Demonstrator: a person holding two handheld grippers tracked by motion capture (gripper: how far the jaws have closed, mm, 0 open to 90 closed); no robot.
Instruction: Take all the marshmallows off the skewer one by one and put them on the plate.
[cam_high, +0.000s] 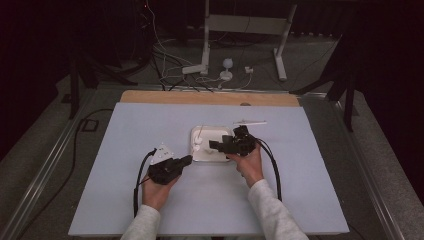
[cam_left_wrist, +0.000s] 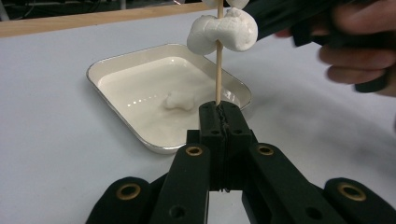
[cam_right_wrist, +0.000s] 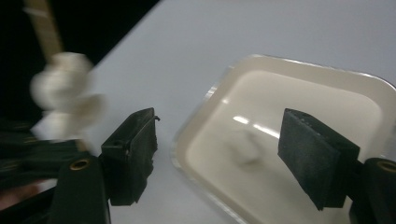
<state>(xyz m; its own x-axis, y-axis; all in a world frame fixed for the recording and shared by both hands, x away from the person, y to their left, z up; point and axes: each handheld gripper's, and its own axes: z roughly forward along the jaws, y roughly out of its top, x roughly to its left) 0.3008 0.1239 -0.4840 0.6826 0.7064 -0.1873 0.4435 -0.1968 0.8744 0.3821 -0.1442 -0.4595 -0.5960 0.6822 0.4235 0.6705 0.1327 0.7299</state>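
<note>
Loose skewer (cam_high: 250, 122) beyond the tray (cam_high: 196, 150)

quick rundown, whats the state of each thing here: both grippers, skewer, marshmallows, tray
left gripper: shut on the skewer, holding it upright
right gripper: open, nothing between its jaws, over the tray
skewer: upright, clamped at its lower end, a marshmallow threaded on it
marshmallow on skewer: speared partway up, clear of the tray
loose marshmallow: lying in the tray, untouched
tray: flat on the table, holding one marshmallow
</note>
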